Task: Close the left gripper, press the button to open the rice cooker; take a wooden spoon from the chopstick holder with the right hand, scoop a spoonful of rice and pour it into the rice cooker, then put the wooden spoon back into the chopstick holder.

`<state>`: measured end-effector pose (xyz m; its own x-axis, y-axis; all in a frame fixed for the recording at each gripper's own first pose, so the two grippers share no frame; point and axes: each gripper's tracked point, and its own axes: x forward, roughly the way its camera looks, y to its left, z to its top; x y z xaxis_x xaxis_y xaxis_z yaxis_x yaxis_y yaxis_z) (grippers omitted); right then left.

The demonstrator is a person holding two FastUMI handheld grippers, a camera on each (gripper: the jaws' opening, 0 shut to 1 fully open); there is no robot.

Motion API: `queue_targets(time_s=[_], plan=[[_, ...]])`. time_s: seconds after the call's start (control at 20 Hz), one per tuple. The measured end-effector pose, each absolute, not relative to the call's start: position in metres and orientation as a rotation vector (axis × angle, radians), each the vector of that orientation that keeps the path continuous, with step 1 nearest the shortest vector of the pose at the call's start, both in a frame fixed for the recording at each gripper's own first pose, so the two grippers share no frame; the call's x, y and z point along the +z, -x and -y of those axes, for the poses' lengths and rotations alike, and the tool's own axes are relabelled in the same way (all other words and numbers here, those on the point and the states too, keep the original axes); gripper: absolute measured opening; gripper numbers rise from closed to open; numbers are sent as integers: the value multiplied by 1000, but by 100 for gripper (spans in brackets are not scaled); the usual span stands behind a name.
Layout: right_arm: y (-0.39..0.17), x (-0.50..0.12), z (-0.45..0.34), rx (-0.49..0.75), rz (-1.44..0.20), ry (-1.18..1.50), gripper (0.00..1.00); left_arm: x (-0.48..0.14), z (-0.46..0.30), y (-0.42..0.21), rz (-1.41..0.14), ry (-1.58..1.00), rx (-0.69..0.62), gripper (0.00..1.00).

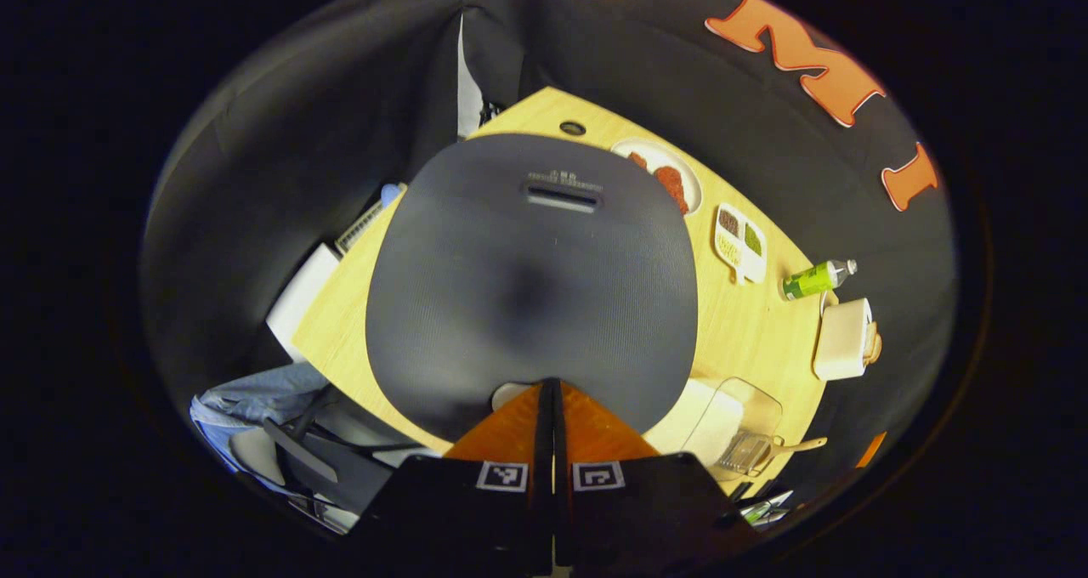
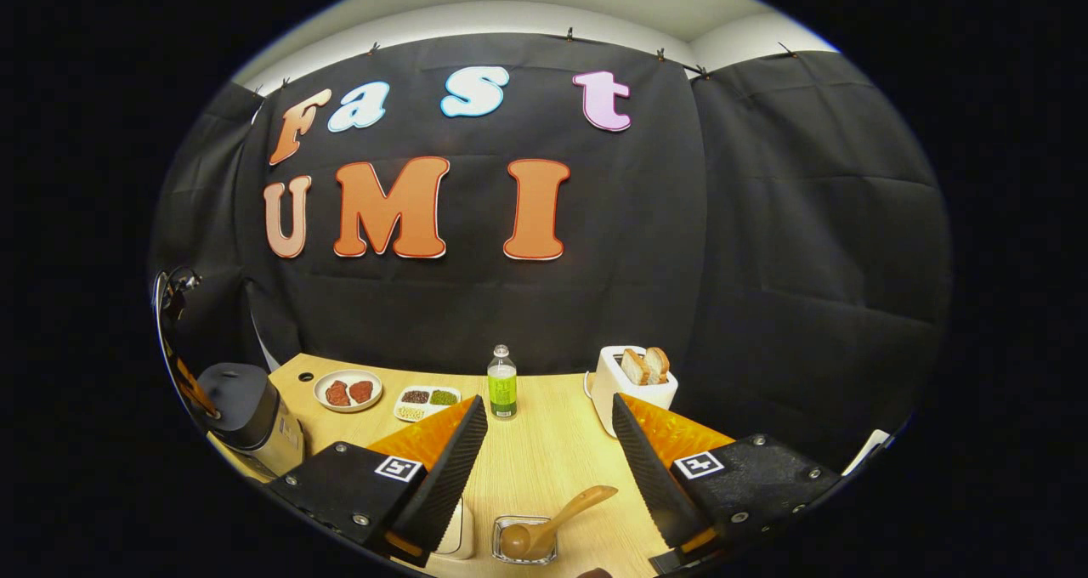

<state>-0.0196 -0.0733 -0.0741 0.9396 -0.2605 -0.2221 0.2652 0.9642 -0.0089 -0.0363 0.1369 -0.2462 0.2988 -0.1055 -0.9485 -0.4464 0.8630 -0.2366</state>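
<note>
Here, left gripper closed over rice cooker lid

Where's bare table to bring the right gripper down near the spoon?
Bare wood runs from the bottle toward the wooden spoon, between the open right gripper fingers. Crowded behind: plate, divided dish, toaster; the rice cooker stands far left.

You face black cloth walls clipped up below a pale ceiling, behind a light wooden table.

Downward over cooker; level tabletop.
</note>
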Motion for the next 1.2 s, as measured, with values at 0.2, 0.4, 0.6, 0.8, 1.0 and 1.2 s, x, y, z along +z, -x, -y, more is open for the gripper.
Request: queue_targets(time_s=[0.2, 0.4, 0.6, 0.8, 1.0, 1.2], plan=[[21, -87, 78, -280, -260, -39, 92, -249, -136, 41, -1225, 440, 217, 1], [24, -103, 87, -302, -304, -71, 92, -232, -135, 40, -1102, 309, 219, 6], [29, -124, 97, -325, -363, -94, 93, -192, -136, 30, -931, 202, 229, 5], [35, -147, 102, -335, -425, -87, 92, -143, -148, 15, -738, 44, 251, 6], [42, -164, 107, -336, -478, -121, 92, -83, -163, 5, -520, -38, 314, 5], [40, -181, 100, -320, -520, -153, 92, -53, -149, 1, -414, -49, 288, 8]])
